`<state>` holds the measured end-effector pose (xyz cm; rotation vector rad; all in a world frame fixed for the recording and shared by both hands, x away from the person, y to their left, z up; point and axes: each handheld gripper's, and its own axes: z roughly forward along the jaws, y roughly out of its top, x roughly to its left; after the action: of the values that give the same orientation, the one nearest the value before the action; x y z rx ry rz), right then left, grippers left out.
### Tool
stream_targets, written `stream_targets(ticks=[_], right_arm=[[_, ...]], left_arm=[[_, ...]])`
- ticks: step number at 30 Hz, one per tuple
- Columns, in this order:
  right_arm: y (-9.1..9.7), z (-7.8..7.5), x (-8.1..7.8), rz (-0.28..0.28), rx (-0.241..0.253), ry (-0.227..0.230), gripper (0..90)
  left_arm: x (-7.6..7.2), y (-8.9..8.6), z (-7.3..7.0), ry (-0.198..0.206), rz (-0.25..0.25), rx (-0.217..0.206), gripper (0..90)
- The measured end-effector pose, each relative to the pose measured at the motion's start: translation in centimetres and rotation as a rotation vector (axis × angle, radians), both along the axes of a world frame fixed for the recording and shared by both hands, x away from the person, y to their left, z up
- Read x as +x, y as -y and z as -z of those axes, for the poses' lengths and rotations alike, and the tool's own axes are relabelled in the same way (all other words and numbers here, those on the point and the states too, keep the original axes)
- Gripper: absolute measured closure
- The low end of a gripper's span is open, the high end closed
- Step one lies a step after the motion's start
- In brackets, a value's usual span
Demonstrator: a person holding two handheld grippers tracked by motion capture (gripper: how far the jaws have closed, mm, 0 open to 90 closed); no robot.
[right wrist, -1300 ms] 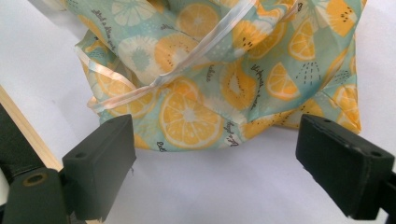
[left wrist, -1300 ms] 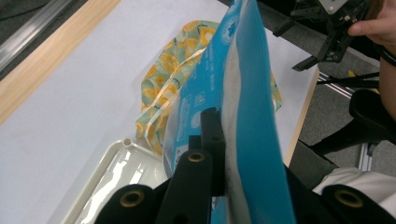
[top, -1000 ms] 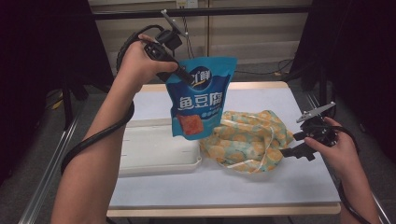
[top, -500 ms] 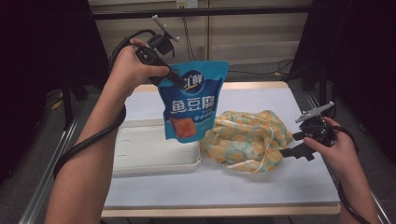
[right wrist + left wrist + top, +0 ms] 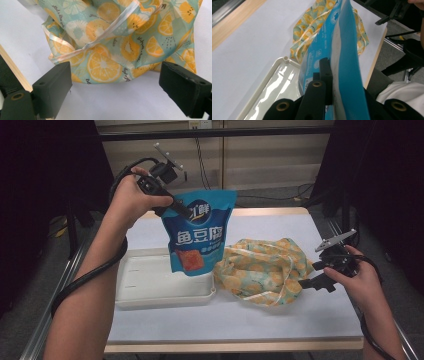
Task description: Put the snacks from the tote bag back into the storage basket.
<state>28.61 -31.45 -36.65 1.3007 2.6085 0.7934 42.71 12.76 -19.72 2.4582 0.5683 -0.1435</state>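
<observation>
White tray [image 5: 150,292] (empty), white table [image 5: 280,317], wooden edge

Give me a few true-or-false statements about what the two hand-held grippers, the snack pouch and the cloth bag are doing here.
1. The left gripper is clamped on the blue pouch. True.
2. The pouch lies flat inside the white tray. False: it hangs in the air above the tray.
3. The right gripper has its jaws open, near the fruit-print bag. True.
4. The fruit-print bag sits inside the tray. False: it lies on the table beside the tray.
</observation>
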Motion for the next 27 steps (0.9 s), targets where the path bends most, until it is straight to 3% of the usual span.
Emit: stream_targets(ticks=[13, 23, 24, 26, 27], right_arm=[[-0.2, 0.1, 0.0, -0.003, 0.004, 0.003, 10.5], [-0.3, 0.0, 0.1, -0.01, 0.004, 0.006, 10.7], [-0.2, 0.0, 0.1, -0.014, 0.0, 0.006, 10.6], [-0.3, 0.0, 0.0, -0.005, 0.005, 0.005, 10.6], [-0.2, 0.0, 0.1, -0.01, 0.002, 0.009, 10.6]], left_arm=[[0.0, -1.3, 1.0, -0.012, -0.002, -0.008, 90.0], [-0.4, -2.6, 0.7, -0.015, 0.0, -0.001, 90.0], [-0.4, -2.8, 0.7, -0.012, -0.022, -0.007, 90.0], [-0.4, -3.0, 0.8, -0.022, -0.005, 0.002, 90.0], [-0.5, -3.1, 0.8, -0.005, -0.005, 0.015, 90.0]])
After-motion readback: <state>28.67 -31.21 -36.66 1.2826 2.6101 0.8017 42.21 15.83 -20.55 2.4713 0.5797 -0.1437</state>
